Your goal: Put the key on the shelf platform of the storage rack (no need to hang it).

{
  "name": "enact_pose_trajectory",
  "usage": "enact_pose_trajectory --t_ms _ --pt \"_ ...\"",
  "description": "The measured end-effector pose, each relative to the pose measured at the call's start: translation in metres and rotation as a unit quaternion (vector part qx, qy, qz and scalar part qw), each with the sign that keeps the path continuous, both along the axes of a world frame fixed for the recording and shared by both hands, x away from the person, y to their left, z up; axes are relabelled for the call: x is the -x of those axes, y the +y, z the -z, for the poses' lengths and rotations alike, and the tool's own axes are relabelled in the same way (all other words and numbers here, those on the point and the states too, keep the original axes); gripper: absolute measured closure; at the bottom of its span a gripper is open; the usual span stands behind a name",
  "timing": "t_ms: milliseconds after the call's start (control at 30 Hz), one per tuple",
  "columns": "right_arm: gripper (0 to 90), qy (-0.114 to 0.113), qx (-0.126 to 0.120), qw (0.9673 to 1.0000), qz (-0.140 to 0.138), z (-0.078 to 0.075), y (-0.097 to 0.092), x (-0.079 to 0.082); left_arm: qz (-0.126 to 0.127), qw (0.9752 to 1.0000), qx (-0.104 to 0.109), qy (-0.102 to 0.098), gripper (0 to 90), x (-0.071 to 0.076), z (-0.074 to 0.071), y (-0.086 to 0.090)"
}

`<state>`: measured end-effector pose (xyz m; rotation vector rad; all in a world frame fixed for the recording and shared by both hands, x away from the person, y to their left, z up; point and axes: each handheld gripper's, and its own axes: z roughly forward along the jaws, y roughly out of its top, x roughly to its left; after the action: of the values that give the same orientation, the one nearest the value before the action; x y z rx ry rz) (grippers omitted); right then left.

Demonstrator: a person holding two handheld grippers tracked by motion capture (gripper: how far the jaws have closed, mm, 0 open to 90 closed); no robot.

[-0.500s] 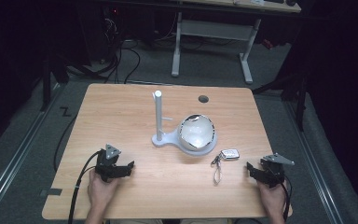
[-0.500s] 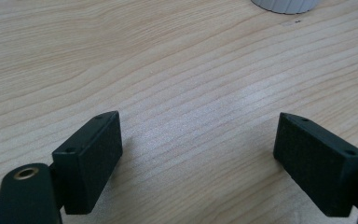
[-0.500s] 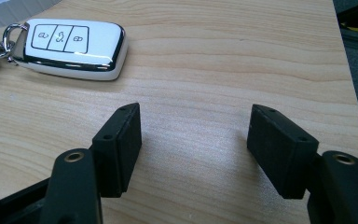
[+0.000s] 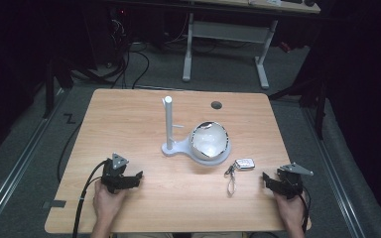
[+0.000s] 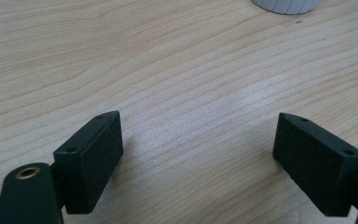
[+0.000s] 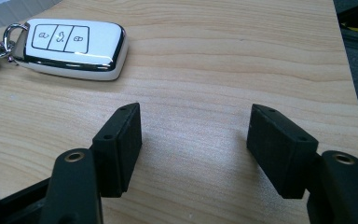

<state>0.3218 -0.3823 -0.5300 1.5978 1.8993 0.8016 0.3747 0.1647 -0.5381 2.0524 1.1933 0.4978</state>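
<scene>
1. Step in hand: the start of a pick, by my reading. Both grippers rest low on the surface (image 4: 129, 114) at its near edge, neither holding anything.
2. The right gripper (image 4: 274, 182) sits at about 4 o'clock from the surface's middle. In its own view the jaws stand wide apart with only bare wood between them.
3. The key fob (image 4: 244, 163), white with a chrome rim, lies flat on the surface near that gripper, at roughly 10 o'clock from it, buttons up. Its ring and strap (image 4: 231, 181) trail toward the near edge.
4. The left gripper (image 4: 129, 178) sits at about 8 o'clock, jaws spread and empty, well apart from the fob.
5. A white stand (image 4: 168, 124) with an upright post and a small peg rises near the middle; a bowl (image 4: 209, 141) rests on its base at 3 o'clock from the post.
6. Next move, as a judgement: the right gripper would need to travel toward 10 o'clock, straddle the fob's narrow sides, and close. The fob lies flat and low, so the jaws must come down close to the wood.
</scene>
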Motion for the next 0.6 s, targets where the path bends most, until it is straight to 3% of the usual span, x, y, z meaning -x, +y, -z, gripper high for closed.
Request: enact_pose_trajectory --t_ms 267,400,600 --pt "32.0 0.005 0.002 0.9999 -0.009 -0.0005 -0.0001 0.0019 -0.001 1.0000 0.000 0.000 16.7 0.0001 0.0000 0.0001" --pt "30.2 0.000 0.015 0.9997 -0.020 -0.0025 0.0036 0.0051 -0.001 1.0000 0.001 0.000 16.9 0.0001 -0.0001 0.0002" --pt "29.6 -0.007 0.007 0.9993 -0.036 -0.0087 0.0082 0.0096 -0.002 1.0000 0.001 0.000 17.1 0.0001 -0.0001 0.0003"
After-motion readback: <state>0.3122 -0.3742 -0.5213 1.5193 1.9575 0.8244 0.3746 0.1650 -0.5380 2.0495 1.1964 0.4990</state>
